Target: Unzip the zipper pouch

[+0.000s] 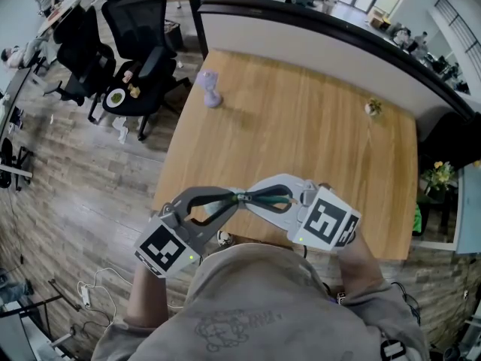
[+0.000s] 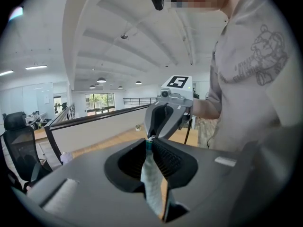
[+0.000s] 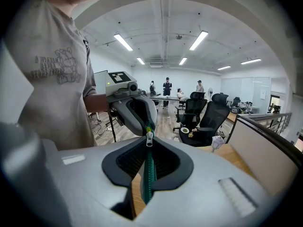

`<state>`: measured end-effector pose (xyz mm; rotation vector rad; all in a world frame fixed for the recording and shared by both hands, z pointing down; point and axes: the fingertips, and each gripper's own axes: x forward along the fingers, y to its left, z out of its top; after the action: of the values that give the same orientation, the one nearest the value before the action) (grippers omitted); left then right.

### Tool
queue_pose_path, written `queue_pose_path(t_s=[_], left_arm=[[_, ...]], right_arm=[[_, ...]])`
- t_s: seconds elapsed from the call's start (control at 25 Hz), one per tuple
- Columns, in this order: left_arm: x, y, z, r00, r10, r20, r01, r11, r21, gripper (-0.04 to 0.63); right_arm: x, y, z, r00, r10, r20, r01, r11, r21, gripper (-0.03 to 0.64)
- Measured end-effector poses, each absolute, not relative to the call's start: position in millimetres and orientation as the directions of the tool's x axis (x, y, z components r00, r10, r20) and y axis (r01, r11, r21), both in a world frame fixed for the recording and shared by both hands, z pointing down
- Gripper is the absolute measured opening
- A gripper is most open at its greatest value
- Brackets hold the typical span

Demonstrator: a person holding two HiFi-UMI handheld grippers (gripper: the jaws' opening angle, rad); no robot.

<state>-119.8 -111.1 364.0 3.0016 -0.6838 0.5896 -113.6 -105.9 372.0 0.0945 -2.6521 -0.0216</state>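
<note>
Above the near edge of the wooden table [image 1: 301, 134], my two grippers point at each other and their tips meet. The left gripper [image 1: 234, 197] is shut on the pale fabric end of the zipper pouch [image 2: 151, 183], which hangs between its jaws. The right gripper [image 1: 255, 199] is shut on the pouch's green zipper strip [image 3: 148, 174]. The silver zipper slider [image 3: 149, 137] sits right at the right gripper's jaw tips. In the head view only a thin green sliver of the pouch [image 1: 264, 196] shows between the jaws. The rest of the pouch is hidden.
A small lavender object [image 1: 210, 89] stands at the table's far left and a small round item [image 1: 372, 107] at the far right. A dark-topped partition [image 1: 316, 28] borders the far edge. Black office chairs [image 1: 139, 51] stand on the floor to the left.
</note>
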Motion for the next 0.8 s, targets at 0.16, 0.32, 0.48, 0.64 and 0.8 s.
queue_pose_path(t_s=[0.16,0.32,0.48,0.64,0.8], left_arm=[[-117,-112,368,0.831,-0.410,0.376,-0.424,-0.904,-0.048,0.049],[-117,-114,372,0.822,-0.410,0.396,-0.436,-0.900,-0.026,0.046],[-129,-123,376,0.783,-0.460,0.419,-0.494,-0.869,-0.031,0.041],[-161,-134,371,0.747,-0.524,0.409,-0.565,-0.825,-0.025,0.041],[-184,-137,370,0.708,-0.563,0.426,-0.603,-0.796,-0.051,0.041]], right_arm=[[-109,-107,376,-0.877,-0.055,0.477,-0.067,0.998,-0.008,0.046],[-107,-108,379,-0.876,-0.067,0.479,-0.086,0.996,-0.018,0.046],[-95,-117,392,-0.819,-0.122,0.561,-0.117,0.992,0.045,0.044],[-65,-130,403,-0.779,-0.169,0.604,-0.175,0.983,0.049,0.044],[-35,-141,410,-0.743,-0.228,0.629,-0.251,0.967,0.054,0.044]])
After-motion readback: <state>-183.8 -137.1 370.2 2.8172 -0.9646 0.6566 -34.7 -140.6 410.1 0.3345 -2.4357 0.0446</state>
